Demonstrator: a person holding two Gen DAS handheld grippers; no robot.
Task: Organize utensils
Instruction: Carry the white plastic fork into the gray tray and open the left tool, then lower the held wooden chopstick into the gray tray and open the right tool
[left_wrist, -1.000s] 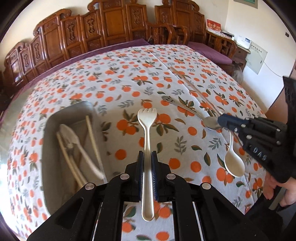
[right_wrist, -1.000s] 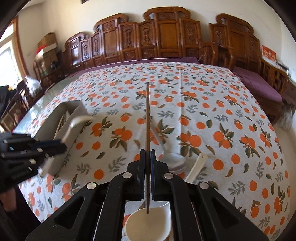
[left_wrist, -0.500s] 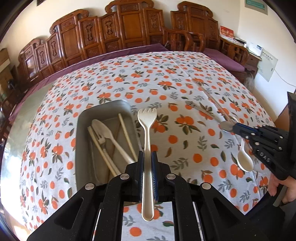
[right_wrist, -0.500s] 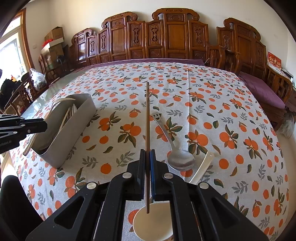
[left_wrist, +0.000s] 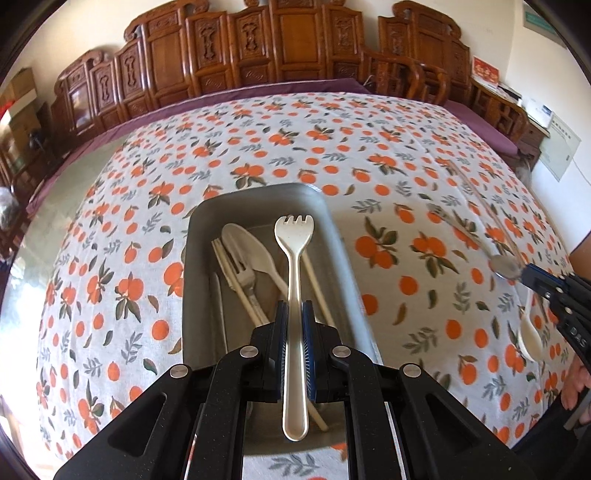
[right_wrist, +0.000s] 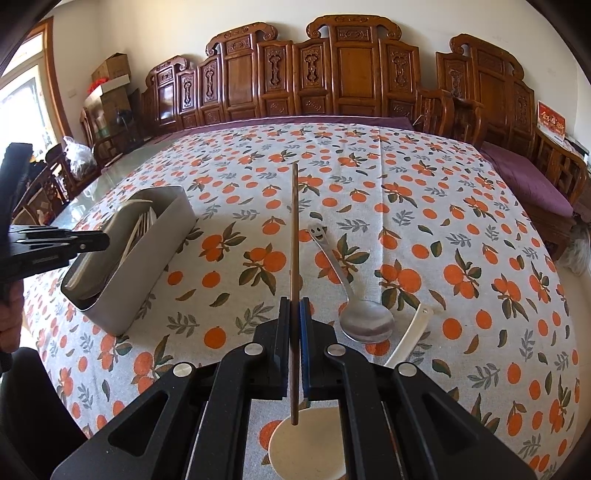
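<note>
My left gripper (left_wrist: 294, 314) is shut on a cream plastic fork (left_wrist: 294, 266) and holds it above the grey utensil tray (left_wrist: 347, 266), which holds a cream spoon, a fork and chopsticks. The tray also shows in the right wrist view (right_wrist: 177, 218), with the left gripper (right_wrist: 99, 240) over it. My right gripper (right_wrist: 294, 314) is shut on a brown wooden chopstick (right_wrist: 294, 236), held above the tablecloth. A steel spoon (right_wrist: 364, 321) with a smiley handle and a white ceramic spoon (right_wrist: 410, 339) lie on the cloth just right of it.
The table has an orange-print cloth (right_wrist: 443, 221). Carved wooden chairs (right_wrist: 351, 74) ring its far side. The right gripper (left_wrist: 546, 284) shows at the right edge of the left wrist view, near the steel spoon (left_wrist: 506, 264) and the white spoon (left_wrist: 528, 332).
My left gripper has carried the fork leftward until it is over the tray. My right gripper, holding the chopstick, has risen a little above the two spoons.
</note>
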